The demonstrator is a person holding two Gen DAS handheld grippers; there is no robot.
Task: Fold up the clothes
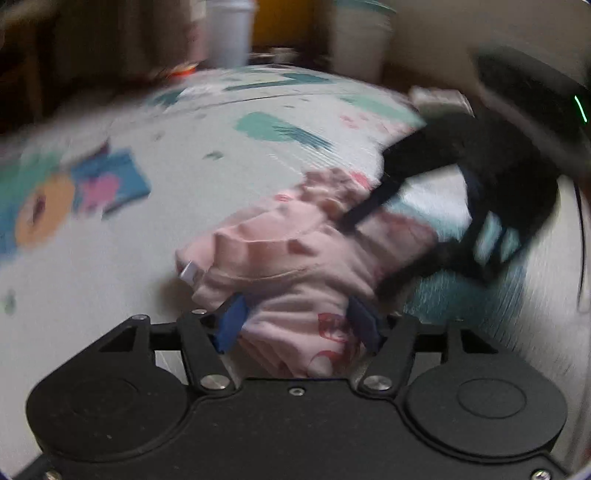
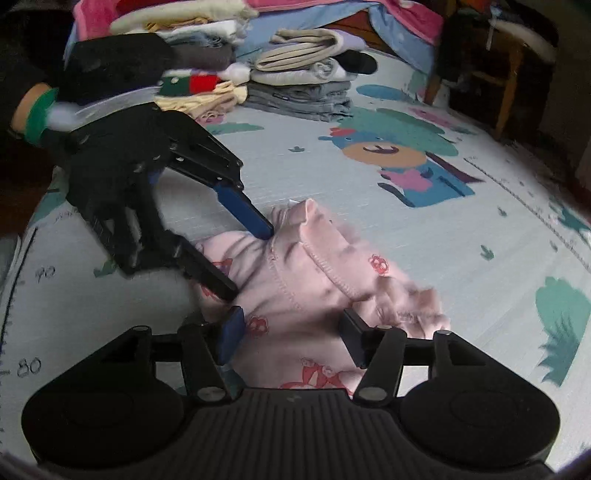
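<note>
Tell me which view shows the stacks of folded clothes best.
Right wrist view: the stacks of folded clothes sit sharp at the far edge of the play mat. The left wrist view faces another way, is motion-blurred and shows none of them.

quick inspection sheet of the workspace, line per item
surface: printed play mat with cartoon animals and a number scale at its edge
job's things: pink garment bunched on the mat, partly folded, with red prints and a small tag
clutter: folded clothes stacks at the far end of the mat
grippers: left gripper and right gripper both over the pink garment, jaws open with cloth between them, pads not pressing
cables: nothing seen
surroundings: wooden chair past the mat's corner; pale containers beyond the mat, blurred
</note>
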